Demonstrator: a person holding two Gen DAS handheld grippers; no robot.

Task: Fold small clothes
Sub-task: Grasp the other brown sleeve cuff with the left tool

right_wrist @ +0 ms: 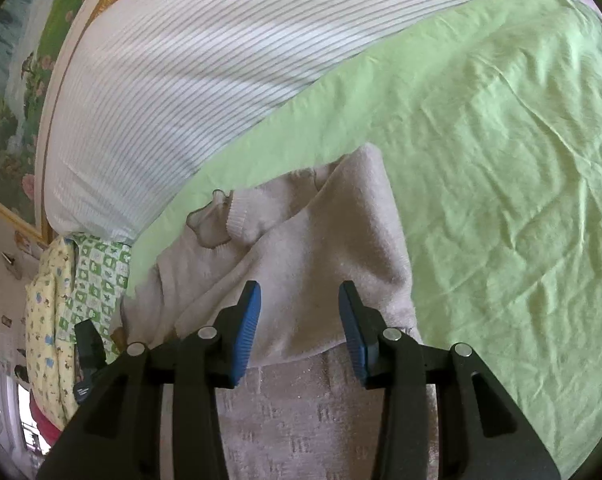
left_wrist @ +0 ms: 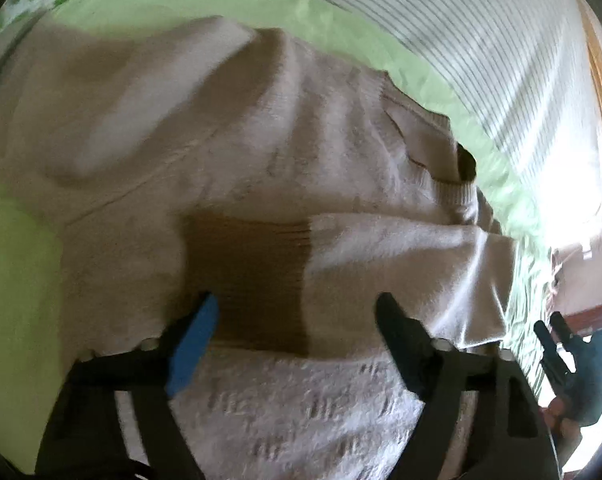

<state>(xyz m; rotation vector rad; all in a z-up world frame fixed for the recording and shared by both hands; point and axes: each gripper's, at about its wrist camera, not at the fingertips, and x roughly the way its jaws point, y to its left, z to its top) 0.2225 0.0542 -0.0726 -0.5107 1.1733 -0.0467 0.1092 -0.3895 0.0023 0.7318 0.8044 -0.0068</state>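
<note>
We see a pale beige knitted sweater [left_wrist: 285, 152] lying on a light green bedsheet [right_wrist: 501, 160], its sleeves folded in over the body and its ribbed collar [right_wrist: 241, 220] toward the far side. Beyond it lies a white pillow with thin grey stripes [right_wrist: 173, 80]. Our left gripper [left_wrist: 297, 312] hangs over the near part of the sweater with its jaws spread wide, nothing between the fingers but the knit below. Our right gripper [right_wrist: 299, 300] hangs above a folded sleeve [right_wrist: 341, 240] near the sweater's right edge, jaws partly apart and gripping nothing. A patterned green-and-white cloth [right_wrist: 97, 280] sits at the far left.
</note>
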